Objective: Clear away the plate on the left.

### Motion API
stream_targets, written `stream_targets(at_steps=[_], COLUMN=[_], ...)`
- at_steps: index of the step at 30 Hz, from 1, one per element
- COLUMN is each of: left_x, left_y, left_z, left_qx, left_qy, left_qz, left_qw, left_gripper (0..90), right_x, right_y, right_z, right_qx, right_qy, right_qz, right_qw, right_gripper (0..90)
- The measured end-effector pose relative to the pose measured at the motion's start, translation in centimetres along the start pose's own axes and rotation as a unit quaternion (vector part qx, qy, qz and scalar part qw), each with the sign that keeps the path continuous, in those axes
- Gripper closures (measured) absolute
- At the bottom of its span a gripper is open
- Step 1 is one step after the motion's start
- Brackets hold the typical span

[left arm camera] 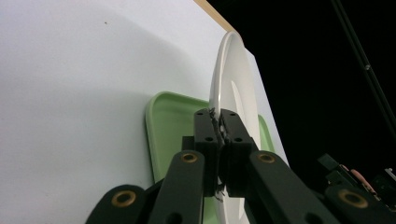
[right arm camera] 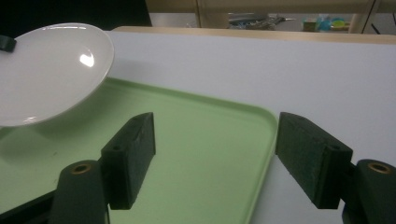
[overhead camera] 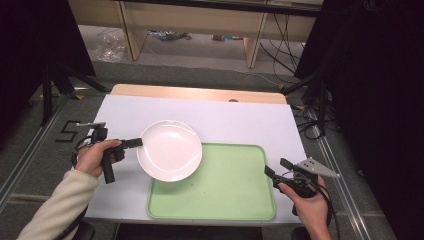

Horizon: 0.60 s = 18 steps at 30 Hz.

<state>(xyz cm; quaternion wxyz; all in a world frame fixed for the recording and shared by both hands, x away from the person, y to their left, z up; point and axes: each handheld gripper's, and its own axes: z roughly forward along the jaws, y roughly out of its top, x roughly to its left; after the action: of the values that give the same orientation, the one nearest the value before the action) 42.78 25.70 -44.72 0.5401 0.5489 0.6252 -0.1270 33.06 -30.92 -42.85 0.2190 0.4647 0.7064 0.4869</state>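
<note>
A white round plate (overhead camera: 170, 150) hangs above the left end of a light green tray (overhead camera: 225, 190), held by its left rim. My left gripper (overhead camera: 136, 143) is shut on that rim; in the left gripper view the plate (left arm camera: 233, 84) stands edge-on between the pinched jaws of the left gripper (left arm camera: 220, 128), with the tray (left arm camera: 170, 130) behind. My right gripper (overhead camera: 276, 169) is open at the tray's right edge, holding nothing. In the right gripper view the right gripper (right arm camera: 215, 151) has its jaws spread over the tray (right arm camera: 205, 140), with the plate (right arm camera: 46, 70) at upper left.
The tray lies on a white tabletop (overhead camera: 225, 120) with a wooden strip (overhead camera: 200, 93) along its far edge. Wooden furniture legs (overhead camera: 127, 30) and cables (overhead camera: 285, 45) are on the floor beyond. Dark curtains (overhead camera: 380, 75) flank the table.
</note>
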Motion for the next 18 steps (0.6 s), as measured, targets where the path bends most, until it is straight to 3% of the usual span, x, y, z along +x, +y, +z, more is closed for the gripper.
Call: stream_targets(at_steps=[18], left_x=[-0.8], left_y=[-0.8], left_z=[1.2], left_qx=[0.023], left_qy=[-0.001], left_qz=[0.008], left_qw=[0.9997], left_gripper=[86.5], right_x=[0.0], right_y=[0.0], right_z=[0.0], right_qx=[0.000], right_qy=[0.000], right_qz=[0.000], right_qw=[1.0000], right_gripper=[29.6])
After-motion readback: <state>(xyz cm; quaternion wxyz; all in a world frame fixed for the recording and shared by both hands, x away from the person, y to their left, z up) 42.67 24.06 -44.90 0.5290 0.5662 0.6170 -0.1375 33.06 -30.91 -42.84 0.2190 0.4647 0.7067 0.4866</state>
